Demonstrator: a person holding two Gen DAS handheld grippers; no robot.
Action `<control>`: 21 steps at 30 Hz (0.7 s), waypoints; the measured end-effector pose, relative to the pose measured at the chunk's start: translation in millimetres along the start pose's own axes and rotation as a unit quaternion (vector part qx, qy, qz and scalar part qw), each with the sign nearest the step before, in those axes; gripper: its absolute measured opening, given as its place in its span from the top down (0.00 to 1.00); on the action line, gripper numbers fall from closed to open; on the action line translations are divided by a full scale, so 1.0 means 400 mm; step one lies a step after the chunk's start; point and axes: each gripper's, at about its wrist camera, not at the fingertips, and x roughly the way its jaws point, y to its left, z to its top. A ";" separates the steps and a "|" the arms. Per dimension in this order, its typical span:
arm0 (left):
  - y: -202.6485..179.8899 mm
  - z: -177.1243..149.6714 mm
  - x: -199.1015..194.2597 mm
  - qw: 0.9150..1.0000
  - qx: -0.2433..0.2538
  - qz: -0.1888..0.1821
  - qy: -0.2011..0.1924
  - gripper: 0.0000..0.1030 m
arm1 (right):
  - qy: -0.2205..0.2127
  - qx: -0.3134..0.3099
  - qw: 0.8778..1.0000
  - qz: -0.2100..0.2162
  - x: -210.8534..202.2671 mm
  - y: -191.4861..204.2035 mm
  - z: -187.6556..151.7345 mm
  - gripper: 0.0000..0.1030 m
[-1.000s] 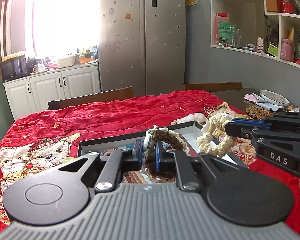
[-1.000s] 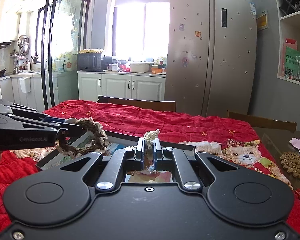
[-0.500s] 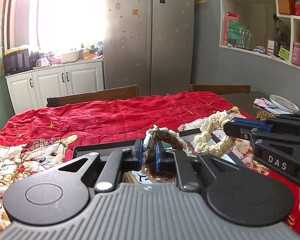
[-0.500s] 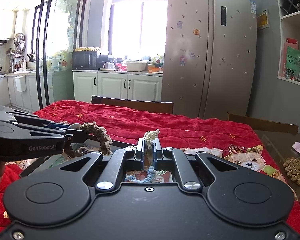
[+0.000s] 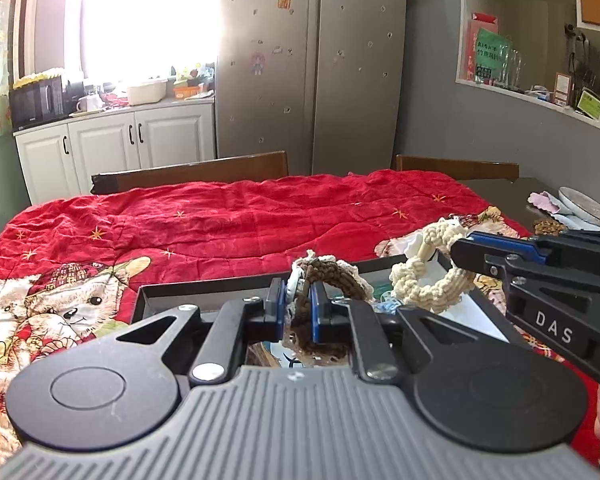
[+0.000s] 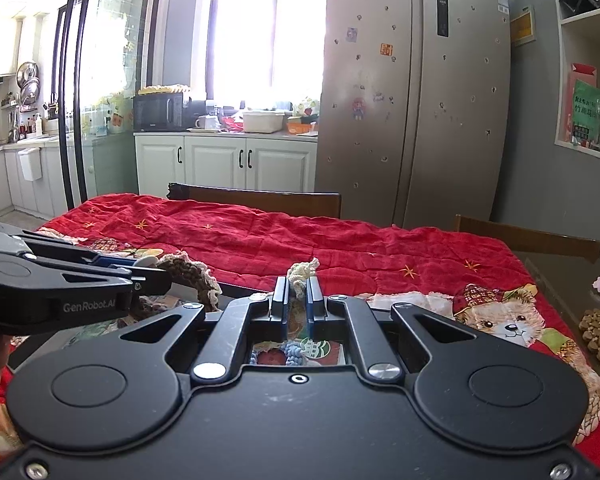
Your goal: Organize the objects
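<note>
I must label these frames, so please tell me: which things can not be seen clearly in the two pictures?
- Tray contents: both views, mostly hidden behind the gripper bodies.
- Brown crochet ring: left wrist view, its lower part sits behind the left gripper.
- Cream crochet ring: right wrist view, only a tuft shows above the right gripper.
- Shelf labels: too small to read.

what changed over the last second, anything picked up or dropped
Both grippers moved along over the black tray and a little lower. Nothing taken or released: the left gripper stays shut on the brown crochet ring, the right gripper on the cream crochet ring.
</note>
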 end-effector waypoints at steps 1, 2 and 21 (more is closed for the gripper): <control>0.002 -0.001 0.006 1.000 -0.001 0.001 0.002 0.85 | 0.000 0.002 1.000 0.000 0.010 -0.001 -0.001 0.92; 0.004 -0.002 0.013 1.000 -0.002 0.002 0.003 0.85 | 0.001 0.003 1.000 -0.001 0.015 -0.003 -0.002 0.92; 0.013 -0.022 0.097 1.000 -0.002 0.002 0.031 0.85 | 0.020 0.035 0.999 0.013 0.124 -0.029 -0.054 0.92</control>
